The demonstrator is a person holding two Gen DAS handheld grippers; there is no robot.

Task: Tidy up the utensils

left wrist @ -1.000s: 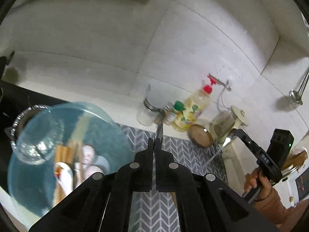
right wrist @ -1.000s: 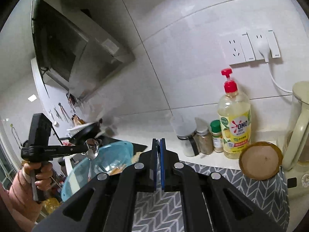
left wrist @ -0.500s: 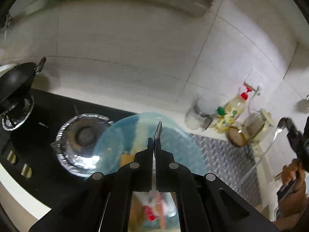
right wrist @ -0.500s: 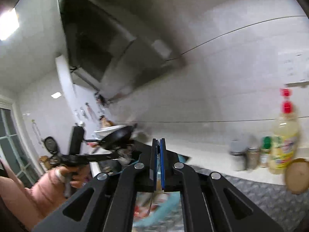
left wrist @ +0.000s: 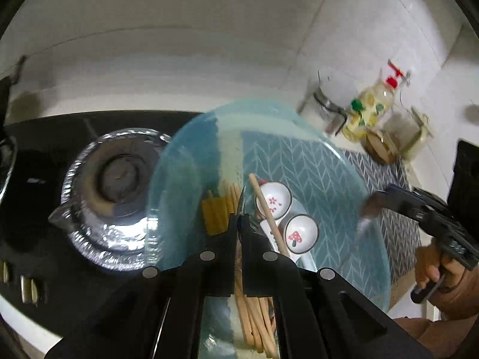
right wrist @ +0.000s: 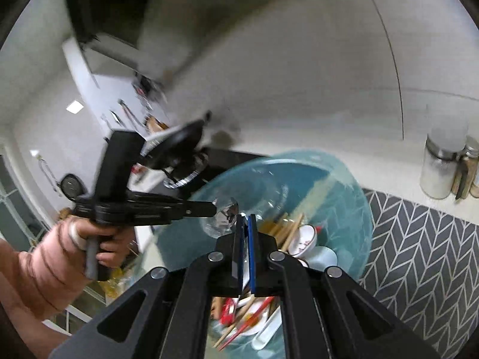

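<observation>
My left gripper (left wrist: 240, 220) was clenched on a metal spoon (right wrist: 225, 211) over the blue bowl (left wrist: 314, 161). The bowl sat on the bench, holding chopsticks (left wrist: 268, 214) and 2 little white spoons (left wrist: 274, 200). My right gripper (right wrist: 246, 220) pinched a fork (left wrist: 368, 214), fingers tight.

Glass bowl (left wrist: 344, 185) on patterned mat (left wrist: 398, 179), holding chopsticks (left wrist: 266, 206) and ceramic spoons (left wrist: 299, 233). Gas burner (left wrist: 113, 176) to its left. Jars (left wrist: 326, 110) and pump bottle (left wrist: 371, 107) behind, against the wall.
</observation>
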